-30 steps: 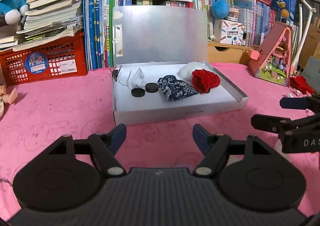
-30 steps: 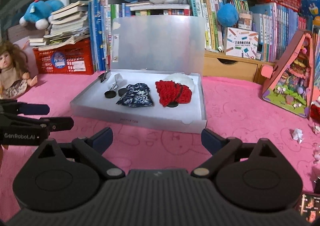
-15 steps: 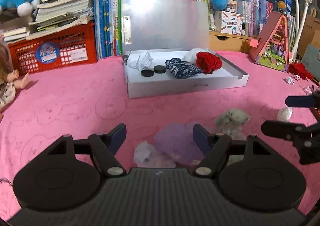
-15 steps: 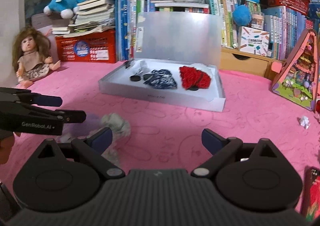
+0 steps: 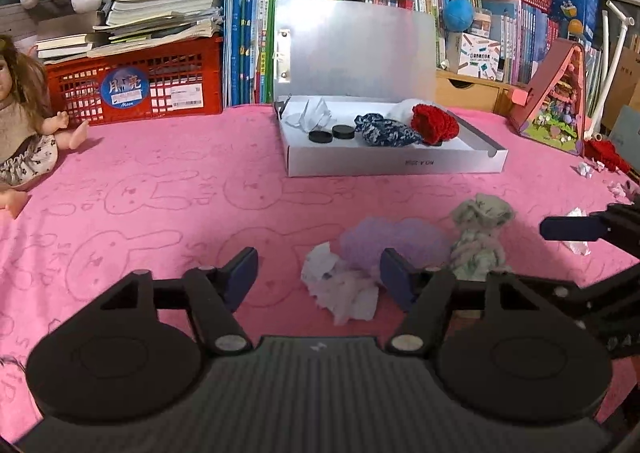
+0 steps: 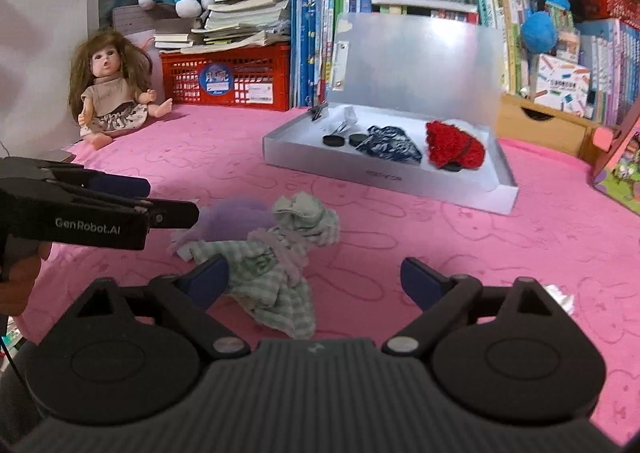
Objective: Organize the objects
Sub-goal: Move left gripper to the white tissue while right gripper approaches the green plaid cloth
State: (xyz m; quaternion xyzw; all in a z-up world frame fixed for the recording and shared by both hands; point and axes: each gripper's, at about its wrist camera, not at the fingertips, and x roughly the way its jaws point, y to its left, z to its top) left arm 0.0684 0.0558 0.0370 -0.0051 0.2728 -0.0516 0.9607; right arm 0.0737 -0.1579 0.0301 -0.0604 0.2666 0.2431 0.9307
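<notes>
One open white box holding two black discs, one red knit piece, one blue patterned pouch; one doll sits alone.

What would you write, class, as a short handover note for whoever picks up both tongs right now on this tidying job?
Left tongs: open, nothing held, jaws just been closing; crumpled white paper lies between them on the pink blanket.
Right tongs: open, nothing held, jaws just been closing, over the green checked cloth.
Done: the open white box already holds two black discs, a blue patterned pouch, a red knitted piece and some white paper.
Left: the green cloth, a purple fluffy item, the white paper and small paper scraps near the blanket's right edge are still outside the box.
</notes>
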